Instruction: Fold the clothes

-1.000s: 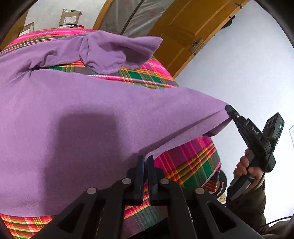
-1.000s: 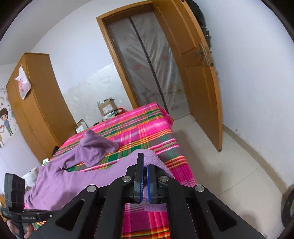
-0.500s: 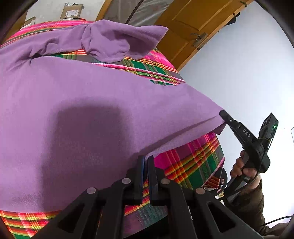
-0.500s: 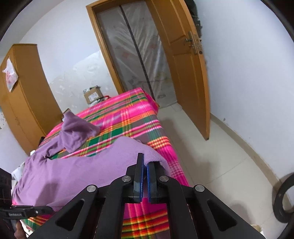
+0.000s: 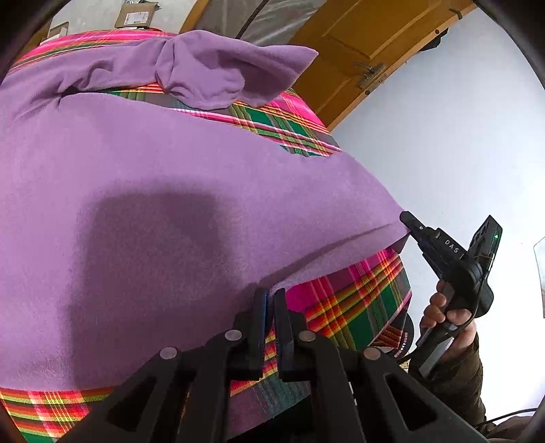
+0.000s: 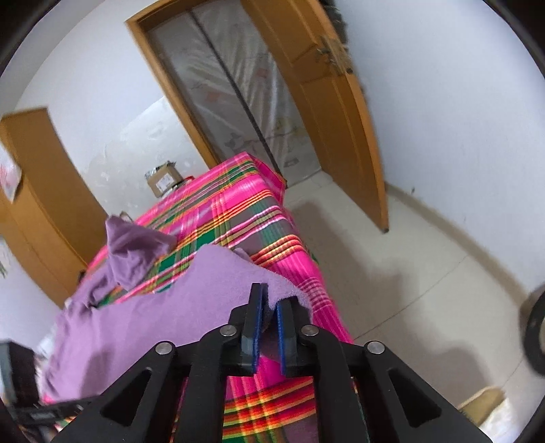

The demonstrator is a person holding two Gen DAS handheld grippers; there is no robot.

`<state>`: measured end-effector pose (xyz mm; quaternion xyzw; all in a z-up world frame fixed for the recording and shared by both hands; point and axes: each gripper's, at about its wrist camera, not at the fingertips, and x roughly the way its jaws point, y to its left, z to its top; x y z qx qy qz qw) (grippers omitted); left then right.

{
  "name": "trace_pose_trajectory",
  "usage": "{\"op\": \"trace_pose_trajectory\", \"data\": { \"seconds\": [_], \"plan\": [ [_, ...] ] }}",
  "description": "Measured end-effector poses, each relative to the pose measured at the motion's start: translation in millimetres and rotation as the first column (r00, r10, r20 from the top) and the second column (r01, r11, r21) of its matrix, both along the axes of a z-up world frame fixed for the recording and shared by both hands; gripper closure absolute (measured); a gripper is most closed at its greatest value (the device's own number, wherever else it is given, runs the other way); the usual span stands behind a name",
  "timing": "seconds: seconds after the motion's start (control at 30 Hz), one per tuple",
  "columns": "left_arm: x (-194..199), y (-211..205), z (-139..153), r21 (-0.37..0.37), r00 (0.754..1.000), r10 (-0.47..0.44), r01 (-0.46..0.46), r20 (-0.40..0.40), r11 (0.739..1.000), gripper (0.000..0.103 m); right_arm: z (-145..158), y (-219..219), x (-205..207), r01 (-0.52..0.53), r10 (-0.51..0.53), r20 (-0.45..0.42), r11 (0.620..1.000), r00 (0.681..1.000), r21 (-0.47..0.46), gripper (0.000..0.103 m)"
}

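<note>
Count: one purple garment (image 5: pixel 177 191), one plaid-covered bed (image 6: pixel 245 211), two hand-held grippers (left (image 5: pixel 270 300), right (image 6: pixel 269 301)), two cardboard boxes (image 5: pixel 136 15) (image 5: pixel 58 29), one wooden door (image 6: pixel 337 102), one wardrobe (image 6: pixel 41 204).

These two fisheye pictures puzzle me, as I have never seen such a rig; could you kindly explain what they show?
No robot is involved: a person holds a two-finger tool in each hand, and each tool carries a camera looking along its fingers.

The left view shows the left hand-held gripper pinching the near edge of a purple garment, which lies on a bed with a bright plaid cover. At the right edge you see the other tool in the person's hand.

The right view shows the right hand-held gripper around a corner of the same garment; its fingers look slightly parted. Behind are a wooden door, a wardrobe and a cardboard box.
</note>
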<state>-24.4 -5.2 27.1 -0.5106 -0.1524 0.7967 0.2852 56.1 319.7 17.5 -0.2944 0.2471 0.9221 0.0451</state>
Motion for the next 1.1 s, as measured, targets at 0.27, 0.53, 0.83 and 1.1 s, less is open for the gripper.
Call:
{"op": "trace_pose_trajectory", "data": {
  "seconds": [0.27,0.53,0.83,1.1],
  "plan": [
    [0.3,-0.5,-1.1,0.009,1.0,0.002,-0.002,0.002,1.0,0.098,-7.2,18.0,3.3,0.039,-0.039,0.004,0.984,0.999,-0.175,0.089],
    [-0.5,-2.4,-2.4,0.022,1.0,0.009,-0.009,0.012,1.0,0.098,15.0,15.1,-1.6,-0.016,-0.01,-0.12,0.976,0.993,-0.217,0.096],
    [-1.1,-3.7,-3.3,0.03,1.0,0.017,-0.018,0.019,0.999,0.098,33.0,-28.6,10.6,-0.198,0.177,-0.168,0.973,0.97,-0.117,0.096],
    [-1.9,-4.3,-4.7,0.038,0.999,0.023,-0.024,0.023,0.999,0.098,11.5,-66.7,21.5,-0.321,0.308,-0.111,0.938,0.945,-0.131,0.096]
  ]
}}
